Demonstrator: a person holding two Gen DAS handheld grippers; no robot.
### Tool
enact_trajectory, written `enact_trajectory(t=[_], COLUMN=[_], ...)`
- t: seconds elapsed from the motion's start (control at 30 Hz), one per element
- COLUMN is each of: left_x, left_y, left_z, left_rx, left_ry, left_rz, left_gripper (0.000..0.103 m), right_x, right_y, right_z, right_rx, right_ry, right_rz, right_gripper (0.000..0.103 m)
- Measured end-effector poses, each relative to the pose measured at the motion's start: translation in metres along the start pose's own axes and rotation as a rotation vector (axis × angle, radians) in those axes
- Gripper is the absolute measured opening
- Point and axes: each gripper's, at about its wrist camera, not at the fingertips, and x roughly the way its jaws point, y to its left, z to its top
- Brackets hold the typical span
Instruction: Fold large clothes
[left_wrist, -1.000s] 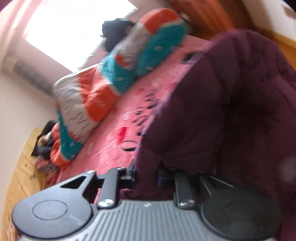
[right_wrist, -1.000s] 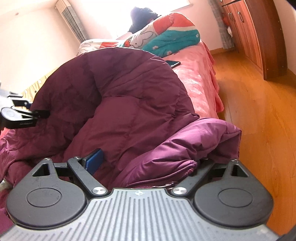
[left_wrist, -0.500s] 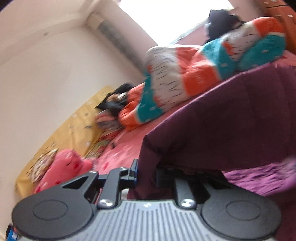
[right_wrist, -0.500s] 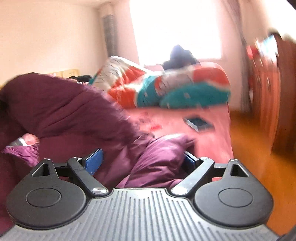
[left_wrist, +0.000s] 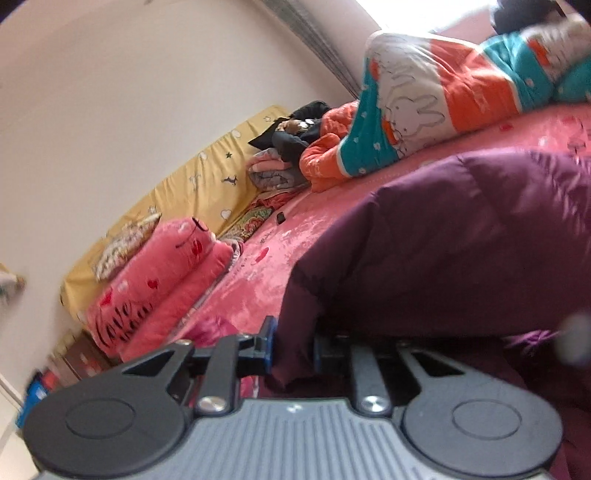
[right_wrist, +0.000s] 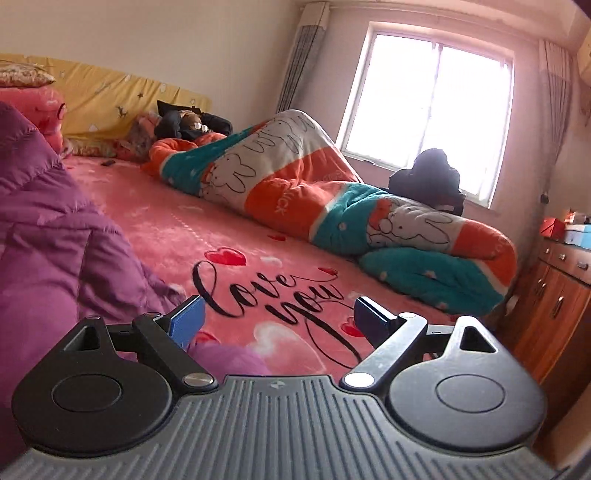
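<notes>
I find the purple padded coat (left_wrist: 461, 240) lying on the bed (right_wrist: 166, 229), on the side away from the rolled rabbit-print quilt (right_wrist: 295, 177). My left gripper (left_wrist: 293, 343) has its fingers pressed onto a bunched edge of the coat, pinching the fabric. I judge the hold is there to carry that edge over the body of the garment for a fold, since the panel rises from the pinch and drapes across toward the quilt. The left view is blurred, so which part of the coat is pinched (hem or side panel, possibly) I cannot say.

My right gripper (right_wrist: 279, 317) stands spread wide with nothing between its fingers. It hangs over bare bedsheet beside the coat, on the quilt side, with the "love you" lettering showing through the gap. A fold of purple fabric lies just under its left finger (right_wrist: 188, 319); I cannot tell whether they touch. I judge this gripper is free to take a second edge.
</notes>
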Motion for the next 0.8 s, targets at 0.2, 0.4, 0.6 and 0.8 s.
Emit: enact_trajectory(t=[0.2, 0.4, 0.6, 0.8], left_x=[-0.017, -0.042, -0.064, -0.088], left_y=[0.021, 0.039, 0.051, 0.059], left_z=[-0.009, -0.018, -0.033, -0.047], left_rx=[-0.131, -0.209, -0.262, -0.322], left_ry=[-0.031, -0.056, -0.053, -0.052], left_rz=[-0.049, -0.095, -0.121, -0.142], left_gripper=[0.011, 0.011, 0.010, 0.009], right_x=[-0.080, -0.169, -0.192, -0.185], right_y=[-0.050, -0.082, -0.108, -0.093], right_z=[0.003, -0.047, -0.125, -0.164], right_rx=[0.193, 0.353, 0.604, 0.816], right_ry=[0.005, 0.152, 0.374, 0.517], right_rz=[0.080, 0.179, 0.247, 0.371], right_gripper=[0.103, 0.103, 0.103, 0.103])
